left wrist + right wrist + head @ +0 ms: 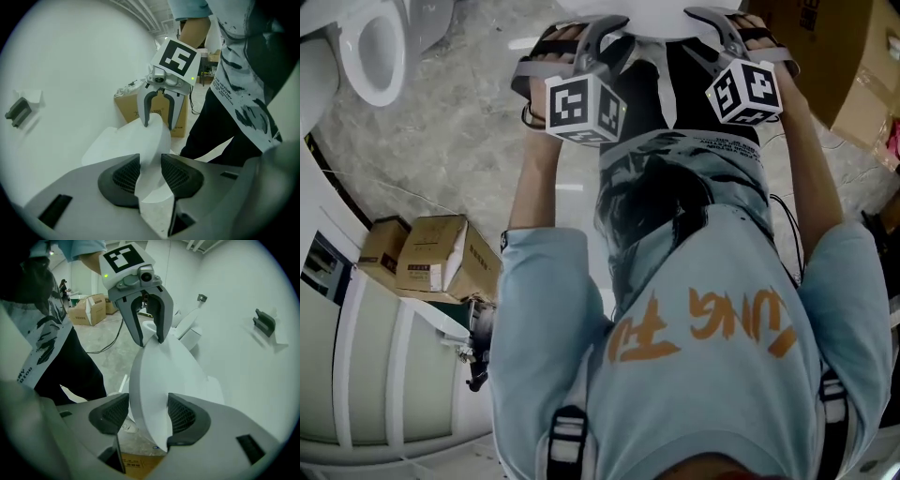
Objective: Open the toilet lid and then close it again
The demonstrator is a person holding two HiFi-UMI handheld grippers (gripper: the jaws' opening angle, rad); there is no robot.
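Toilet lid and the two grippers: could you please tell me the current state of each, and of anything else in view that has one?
toilet lid: raised and tilted, its free edge between the jaws of both grippers.
left gripper: shut on the toilet lid.
right gripper: open, with the lid between its jaws, against one side only.
second toilet: bowl uncovered.

Diffuse, even light; shadows soft. Both gripper views: strong fisheye bending, black vignetted corners. White wall point(70, 70) and toilet lid point(159, 380) read near washed out, little texture. Head view darker, cool cast, slightly soft.
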